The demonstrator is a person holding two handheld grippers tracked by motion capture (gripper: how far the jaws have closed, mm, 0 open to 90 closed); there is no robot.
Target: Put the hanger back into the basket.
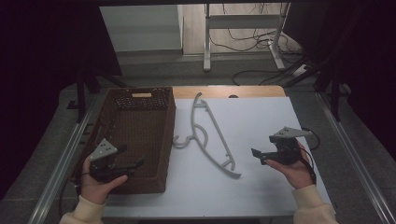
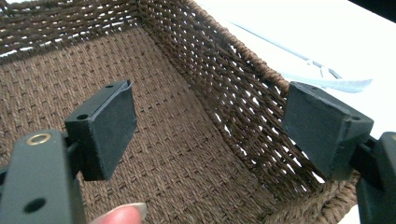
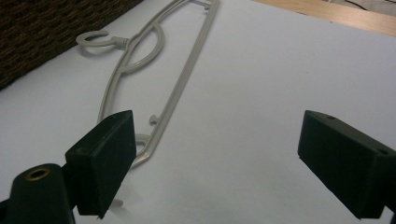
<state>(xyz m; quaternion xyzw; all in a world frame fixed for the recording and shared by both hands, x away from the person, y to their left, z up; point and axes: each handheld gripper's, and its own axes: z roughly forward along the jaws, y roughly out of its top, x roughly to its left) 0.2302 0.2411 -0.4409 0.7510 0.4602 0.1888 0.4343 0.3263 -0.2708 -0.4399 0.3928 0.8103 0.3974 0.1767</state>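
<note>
Holding your left gripper (image 1: 133, 156) over the brown woven basket (image 1: 140, 122), you keep its jaws spread and empty; your right gripper (image 1: 258, 155), jaws also wide apart, points toward the grey hanger (image 1: 211, 132) lying flat on the white table (image 1: 261, 126) beside the basket.

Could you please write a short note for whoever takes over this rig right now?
Left hand-held gripper: open, empty, over the near end of the brown basket.
Right hand-held gripper: open, empty, above the white table, right of the hanger.
Grey hanger: flat on the table beside the basket, hook toward it.
Done: nothing gripped yet.
Left: probably picking up the hanger; the basket looks like the likely place for it.
</note>
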